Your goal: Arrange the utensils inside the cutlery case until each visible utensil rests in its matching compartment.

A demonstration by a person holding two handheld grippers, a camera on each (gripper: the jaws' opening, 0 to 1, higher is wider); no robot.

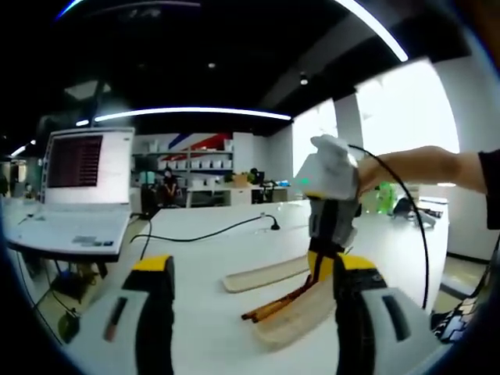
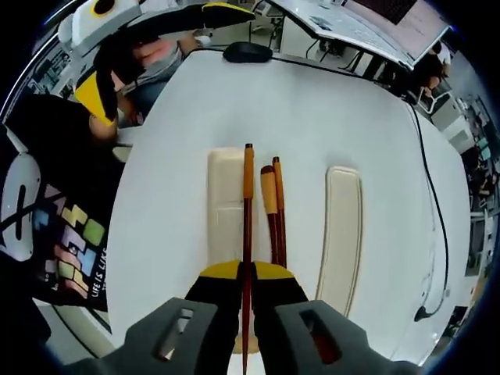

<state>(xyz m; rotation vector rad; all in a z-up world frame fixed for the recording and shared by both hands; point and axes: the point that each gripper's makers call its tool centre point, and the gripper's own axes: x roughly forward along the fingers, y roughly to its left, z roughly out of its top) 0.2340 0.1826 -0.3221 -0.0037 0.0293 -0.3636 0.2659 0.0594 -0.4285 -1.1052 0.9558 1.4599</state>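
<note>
The right gripper [image 2: 246, 291] was clamped on one chopstick [image 2: 248, 234], which ran forward from its jaws above the cutlery case [image 2: 223, 203] on the white table [image 2: 328, 109]. A second utensil [image 2: 272, 207] lay just beside it, and the case lid [image 2: 341, 226] lay apart. The left gripper [image 1: 248, 305] stood released, its jaws wide, short of the case.

The right gripper [image 2: 245, 293] is covering the near ends of the chopsticks [image 2: 274, 211] and the cutlery case [image 2: 225, 205]. The laptop [image 2: 367, 27] at the desk's [image 2: 312, 109] far corner is running off frame.
</note>
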